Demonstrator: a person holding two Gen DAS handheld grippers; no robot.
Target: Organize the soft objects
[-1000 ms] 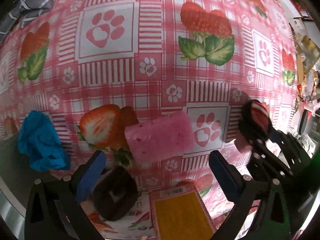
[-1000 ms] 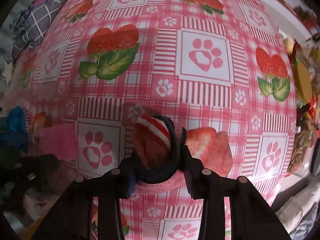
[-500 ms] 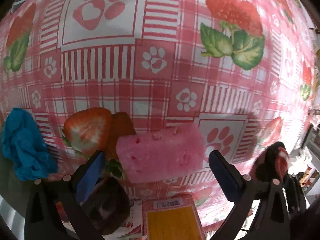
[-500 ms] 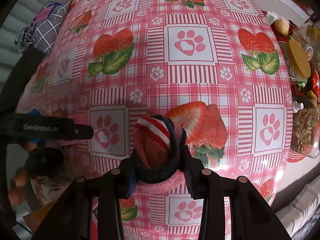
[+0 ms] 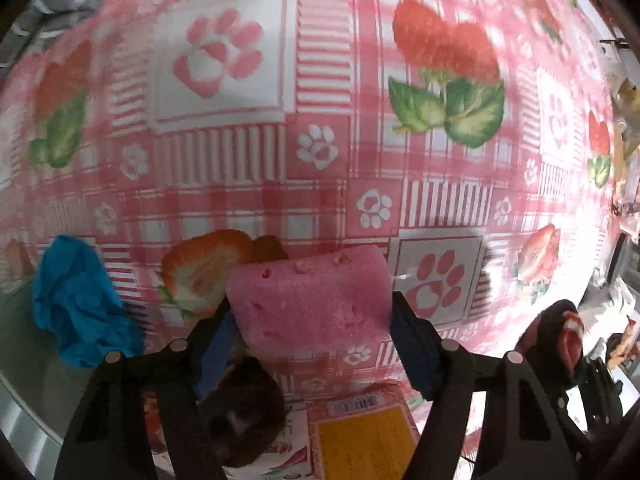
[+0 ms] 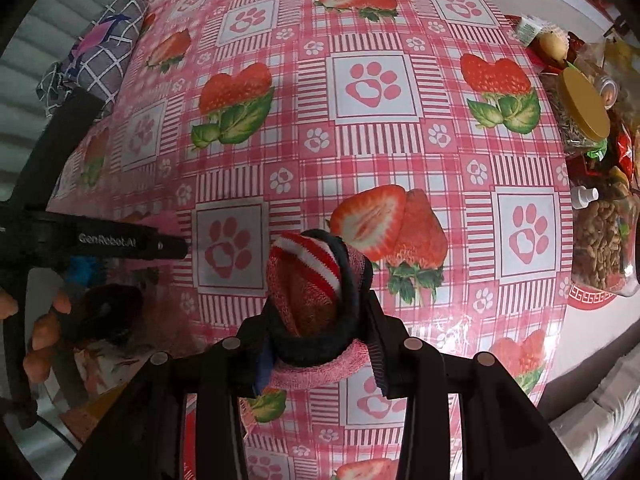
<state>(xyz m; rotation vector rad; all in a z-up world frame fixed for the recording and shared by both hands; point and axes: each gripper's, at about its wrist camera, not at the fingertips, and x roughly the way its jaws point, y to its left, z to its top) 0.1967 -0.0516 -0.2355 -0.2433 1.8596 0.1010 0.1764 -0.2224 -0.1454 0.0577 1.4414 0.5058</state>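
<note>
A pink sponge [image 5: 312, 292] lies on the pink strawberry tablecloth [image 5: 320, 120]. My left gripper [image 5: 312, 311] points down over it with its jaws closing, and both blue pads touch the sponge's short ends. My right gripper [image 6: 318, 314] is shut on a rolled sock bundle [image 6: 312, 276] of red, white, dark and pink knit, held above the cloth. The same bundle [image 5: 560, 336] shows low right in the left wrist view. A crumpled blue cloth [image 5: 80, 312] lies left of the sponge, and a dark brown fluffy thing [image 5: 244, 412] sits under my left finger.
A printed box with a yellow face [image 5: 364, 440] lies by the near edge. Jars and snack bags [image 6: 584, 120] crowd the table's right side. A grey checked cloth [image 6: 108, 56] sits at the far left corner. A person's hand [image 6: 40, 332] holds the left gripper.
The left jaws have drawn in from wide open until the pads meet the sponge's ends. The right gripper has lifted and drifted right with the sock bundle.
</note>
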